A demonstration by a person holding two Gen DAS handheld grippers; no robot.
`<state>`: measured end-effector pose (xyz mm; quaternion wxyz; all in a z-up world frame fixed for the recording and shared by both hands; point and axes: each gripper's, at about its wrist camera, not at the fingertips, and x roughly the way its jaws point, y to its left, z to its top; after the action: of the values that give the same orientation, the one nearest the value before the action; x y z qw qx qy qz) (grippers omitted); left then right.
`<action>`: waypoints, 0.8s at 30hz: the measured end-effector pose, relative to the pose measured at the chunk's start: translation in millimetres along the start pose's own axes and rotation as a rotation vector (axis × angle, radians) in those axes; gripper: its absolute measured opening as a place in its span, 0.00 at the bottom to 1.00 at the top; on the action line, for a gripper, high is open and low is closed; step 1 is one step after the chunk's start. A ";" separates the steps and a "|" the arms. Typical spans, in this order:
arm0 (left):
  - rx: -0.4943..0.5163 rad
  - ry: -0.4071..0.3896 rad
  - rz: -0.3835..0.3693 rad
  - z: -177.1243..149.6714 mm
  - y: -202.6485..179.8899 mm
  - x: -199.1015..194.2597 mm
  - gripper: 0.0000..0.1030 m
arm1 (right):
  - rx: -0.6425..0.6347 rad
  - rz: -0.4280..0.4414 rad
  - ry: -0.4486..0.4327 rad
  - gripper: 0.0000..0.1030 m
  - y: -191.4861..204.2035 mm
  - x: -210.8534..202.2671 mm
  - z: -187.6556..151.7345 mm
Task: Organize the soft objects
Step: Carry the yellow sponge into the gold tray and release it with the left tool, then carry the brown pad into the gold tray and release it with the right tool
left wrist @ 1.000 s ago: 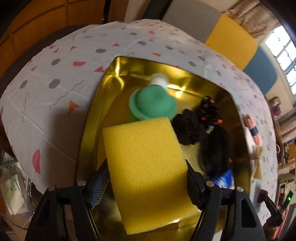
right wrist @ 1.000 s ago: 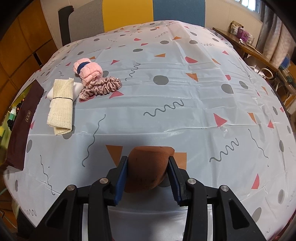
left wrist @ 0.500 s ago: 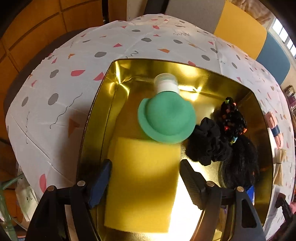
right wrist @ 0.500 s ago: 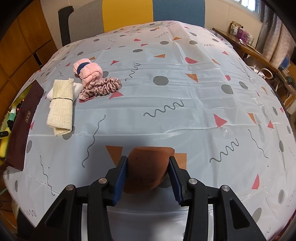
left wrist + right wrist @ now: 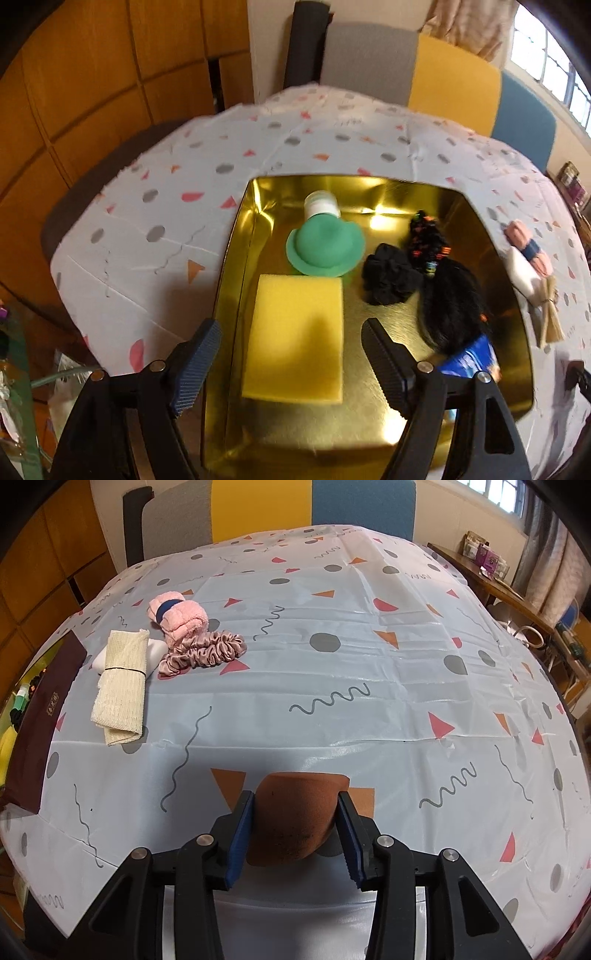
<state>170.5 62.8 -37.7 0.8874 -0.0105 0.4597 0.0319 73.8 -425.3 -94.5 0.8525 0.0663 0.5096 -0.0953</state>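
A yellow sponge (image 5: 297, 336) lies flat in the gold tray (image 5: 513, 295), near its left wall. My left gripper (image 5: 290, 354) is open above it, jaws apart on either side, not touching. A green sponge hat (image 5: 325, 245), a white-capped bottle (image 5: 321, 203), black scrunchies (image 5: 389, 278) and a dark hair piece (image 5: 452, 306) also lie in the tray. My right gripper (image 5: 295, 825) is shut on a brown sponge (image 5: 295, 812) just above the tablecloth. A pink towel roll (image 5: 177, 618), a mauve scrunchie (image 5: 205, 653) and a cream cloth roll (image 5: 122, 681) lie at the far left.
The tray's dark outer wall (image 5: 40, 716) shows at the left edge of the right wrist view. A blue packet (image 5: 471, 360) sits in the tray's near right corner. Chairs (image 5: 454, 79) stand behind the table. The patterned tablecloth (image 5: 369, 664) spreads to the right.
My left gripper let go of the yellow sponge, which now lies in the tray, and has pulled up and back. My right gripper has stayed still with the brown sponge.
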 end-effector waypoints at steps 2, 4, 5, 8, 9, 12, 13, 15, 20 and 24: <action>0.003 -0.037 -0.008 -7.2 -1.9 -14.1 0.78 | -0.010 -0.007 -0.007 0.43 1.7 0.1 -0.5; 0.003 -0.053 -0.025 -12.1 -4.0 -23.4 0.77 | -0.017 -0.012 -0.012 0.43 3.1 0.2 -0.8; 0.001 -0.063 -0.032 -14.9 -4.9 -28.9 0.77 | -0.019 -0.015 -0.015 0.43 3.3 0.3 -0.9; 0.004 -0.091 -0.051 -21.9 -8.4 -43.6 0.77 | -0.018 -0.022 -0.028 0.43 3.9 0.2 -1.0; 0.009 -0.101 -0.055 -24.1 -10.1 -48.2 0.77 | -0.019 -0.025 -0.030 0.43 4.5 0.4 -1.1; 0.015 -0.119 -0.059 -29.7 -12.3 -56.4 0.77 | -0.030 -0.038 -0.037 0.42 7.0 1.1 -1.6; 0.015 -0.125 -0.059 -31.4 -12.2 -58.8 0.77 | -0.031 -0.041 -0.040 0.42 7.4 1.0 -1.9; 0.019 -0.133 -0.064 -34.5 -12.0 -62.1 0.77 | -0.029 -0.042 -0.041 0.42 7.3 1.8 -1.5; 0.011 -0.132 -0.080 -42.0 -7.2 -64.8 0.77 | -0.018 -0.054 -0.044 0.39 8.4 -0.2 0.1; -0.003 -0.131 -0.087 -46.9 -1.3 -64.3 0.78 | 0.000 -0.069 -0.048 0.37 11.2 -4.4 5.7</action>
<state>95.3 56.3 -12.2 0.9161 -0.0295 0.3999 -0.0057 79.2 -415.2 -87.8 0.8607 0.0463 0.4910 -0.1263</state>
